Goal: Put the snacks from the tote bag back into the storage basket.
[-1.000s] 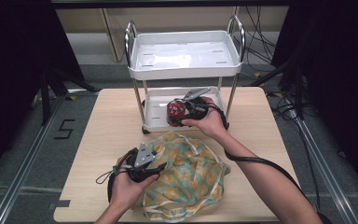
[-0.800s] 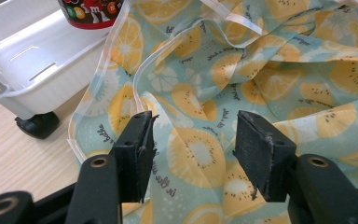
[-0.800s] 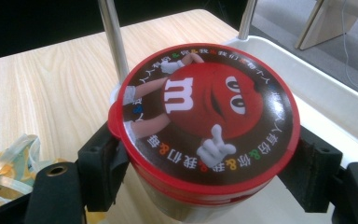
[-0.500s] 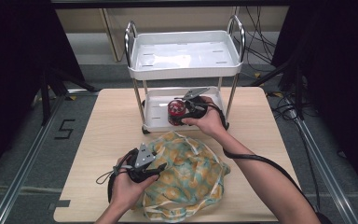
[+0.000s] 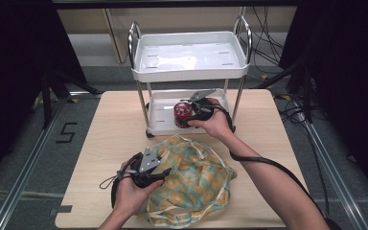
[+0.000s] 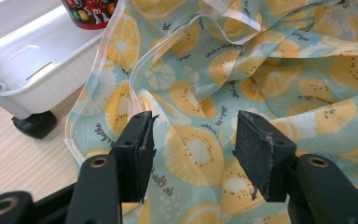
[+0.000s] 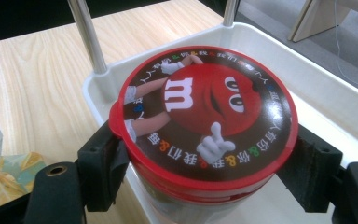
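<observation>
Red-lidded candy tub [image 7: 205, 126] sits clamped in my right gripper [image 5: 191, 114], over the cart's lower tray [image 5: 160, 117], seemingly not yet set down. My left gripper [image 6: 193, 140] gapes wide over the lemon-print bag [image 5: 191, 184] on the table [image 5: 110, 139].

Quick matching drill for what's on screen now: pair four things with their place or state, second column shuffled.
1. candy tub
2. bag
3. left claw
4. cart

A. open over the fruit print
B. white, two shelves, at the table's far edge
C. clamped in the right claw above the lower shelf
D. crumpled on the table, orange-slice pattern

Pairs: 1-C, 2-D, 3-A, 4-B
</observation>
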`<action>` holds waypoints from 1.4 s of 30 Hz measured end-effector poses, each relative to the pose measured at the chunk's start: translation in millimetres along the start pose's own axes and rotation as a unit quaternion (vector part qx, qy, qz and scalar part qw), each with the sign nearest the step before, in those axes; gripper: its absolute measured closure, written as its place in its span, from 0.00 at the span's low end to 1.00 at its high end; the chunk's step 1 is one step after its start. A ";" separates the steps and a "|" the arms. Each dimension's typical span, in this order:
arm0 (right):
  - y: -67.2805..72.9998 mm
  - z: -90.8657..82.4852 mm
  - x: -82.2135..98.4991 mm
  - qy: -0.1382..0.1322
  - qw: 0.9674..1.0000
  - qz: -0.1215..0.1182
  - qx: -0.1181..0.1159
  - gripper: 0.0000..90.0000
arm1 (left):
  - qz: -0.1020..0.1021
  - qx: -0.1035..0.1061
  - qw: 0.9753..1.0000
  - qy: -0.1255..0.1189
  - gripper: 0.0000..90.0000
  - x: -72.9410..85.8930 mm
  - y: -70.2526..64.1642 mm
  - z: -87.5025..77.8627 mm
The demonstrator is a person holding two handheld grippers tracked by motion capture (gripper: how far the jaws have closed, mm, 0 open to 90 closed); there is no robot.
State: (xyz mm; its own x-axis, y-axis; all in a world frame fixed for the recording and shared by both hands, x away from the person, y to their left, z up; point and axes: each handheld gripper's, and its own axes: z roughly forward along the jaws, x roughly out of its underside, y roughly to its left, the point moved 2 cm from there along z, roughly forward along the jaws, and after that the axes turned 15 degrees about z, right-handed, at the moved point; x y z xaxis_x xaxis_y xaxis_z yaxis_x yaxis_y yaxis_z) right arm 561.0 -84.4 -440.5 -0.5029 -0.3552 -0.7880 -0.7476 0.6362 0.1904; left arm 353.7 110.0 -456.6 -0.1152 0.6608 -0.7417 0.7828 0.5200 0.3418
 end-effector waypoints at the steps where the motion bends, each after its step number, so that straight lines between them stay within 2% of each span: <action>1: -0.5 0.5 0.4 0.001 1.000 0.002 0.003 0.29 | 0.000 0.000 1.000 0.000 0.52 0.0 0.1 0.0; 4: -1.7 2.9 1.9 0.004 1.000 0.000 0.002 0.29 | 0.002 0.001 1.000 0.004 0.52 0.2 0.4 -0.7; 5: -1.7 3.5 2.7 0.006 1.000 0.003 0.002 0.29 | -0.009 -0.001 1.000 0.003 0.52 0.3 -1.0 -0.5; 7: -2.7 4.6 3.7 0.007 1.000 0.004 0.005 0.29 | -0.002 0.001 1.000 0.008 0.52 0.7 -0.1 -1.2; 8: -3.5 5.1 3.9 0.009 1.000 0.004 0.008 0.29 | 0.010 0.002 1.000 0.009 0.52 0.6 1.4 -1.3; 9: -4.6 5.2 4.5 0.012 1.000 0.005 0.015 0.29 | 0.009 0.003 1.000 0.010 0.52 0.5 1.1 -1.3; 10: -3.0 4.5 6.0 0.019 0.999 0.021 0.018 0.29 | 0.010 0.003 1.000 0.010 0.52 0.5 1.0 -1.2; 11: -3.4 5.1 6.5 0.020 0.999 0.020 0.018 0.29 | 0.009 0.003 1.000 0.011 0.52 0.5 0.8 -1.1; 12: -5.4 6.3 6.3 0.017 1.000 0.010 0.017 0.29 | 0.006 0.001 1.000 0.009 0.52 0.4 0.4 -0.7; 13: -5.5 6.1 7.0 0.019 0.999 0.016 0.025 0.29 | 0.007 0.000 1.000 0.009 0.52 0.3 0.5 -0.8; 15: -4.6 7.0 8.2 0.023 0.999 0.020 0.019 0.29 | 0.011 0.004 1.000 0.011 0.52 0.2 0.8 -1.5; 16: -4.7 7.4 8.5 0.023 0.999 0.020 0.019 0.29 | 0.005 0.001 1.000 0.009 0.52 0.1 0.1 -0.9; 17: -6.2 8.6 8.3 0.019 1.000 0.013 0.019 0.29 | 0.006 0.000 1.000 0.009 0.52 0.1 0.5 -1.0; 18: -4.5 8.1 9.5 0.024 0.999 0.024 0.019 0.29 | 0.006 0.000 1.000 0.009 0.52 0.2 0.5 -1.0; 19: -5.6 9.0 9.3 0.023 0.999 0.016 0.021 0.29 | 0.006 0.000 1.000 0.009 0.52 0.2 0.4 -1.0; 20: -4.4 9.3 10.1 0.025 0.999 0.022 0.019 0.29 | 0.006 0.001 1.000 0.009 0.52 0.2 0.4 -1.0; 21: -6.0 10.4 9.8 0.022 1.000 0.011 0.017 0.29 | 0.006 0.000 1.000 0.006 0.52 0.3 0.4 -0.4; 23: -4.0 11.0 11.5 0.029 0.999 0.024 0.017 0.29 | 0.005 0.000 1.000 0.005 0.52 0.1 0.3 -0.4; 27: -6.9 13.9 13.2 0.030 0.999 0.014 0.020 0.29 | 0.005 0.001 1.000 0.008 0.52 0.2 0.5 -1.0; 28: -5.9 13.5 14.2 0.034 0.999 0.023 0.023 0.29 | 0.005 0.001 1.000 0.008 0.51 0.3 0.5 -1.0; 29: -7.8 15.2 14.0 0.030 0.999 0.012 0.018 0.29 | 0.004 0.001 1.000 0.008 0.52 0.3 0.5 -1.0; 30: -6.3 14.6 15.3 0.037 0.999 0.024 0.020 0.29 | 0.005 0.001 1.000 0.008 0.52 0.3 0.5 -1.0; 32: -8.7 16.1 15.5 0.034 0.999 0.013 0.021 0.29 | 0.006 0.001 1.000 0.007 0.52 0.1 0.4 -0.7; 33: -7.4 15.9 16.6 0.038 0.999 0.023 0.021 0.29 | 0.006 0.002 1.000 0.009 0.52 0.1 0.2 -0.7; 34: -7.1 15.8 17.0 0.039 0.999 0.023 0.026 0.29 | 0.005 0.001 1.000 0.006 0.51 0.2 0.0 0.0; 38: -7.8 16.2 16.6 0.038 0.999 0.025 0.018 0.29 | 0.005 0.001 1.000 0.009 0.51 0.1 0.1 -0.7; 39: -9.5 16.9 16.0 0.035 0.999 0.015 0.018 0.29 | 0.005 0.002 1.000 0.008 0.52 0.0 0.1 -0.7; 40: -8.9 16.8 16.2 0.034 0.999 0.013 0.011 0.29 | 0.011 0.005 1.000 0.012 0.51 0.2 0.8 -1.5; 41: -9.5 17.1 16.2 0.033 0.999 0.010 0.009 0.29 | 0.009 0.004 1.000 0.010 0.51 0.2 0.5 -1.2; 42: -8.9 15.3 16.9 0.039 0.999 0.023 0.030 0.29 | 0.005 0.002 1.000 0.009 0.52 0.2 0.0 -0.9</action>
State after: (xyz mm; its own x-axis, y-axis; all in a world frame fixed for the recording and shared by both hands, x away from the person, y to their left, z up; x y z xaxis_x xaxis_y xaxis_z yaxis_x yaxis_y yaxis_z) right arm 565.8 -85.5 -464.5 -0.5706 -0.3754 -0.7304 -0.6970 0.6918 0.1889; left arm 353.1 110.6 -456.3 -0.1180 0.6761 -0.7273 0.7865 0.5108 0.3473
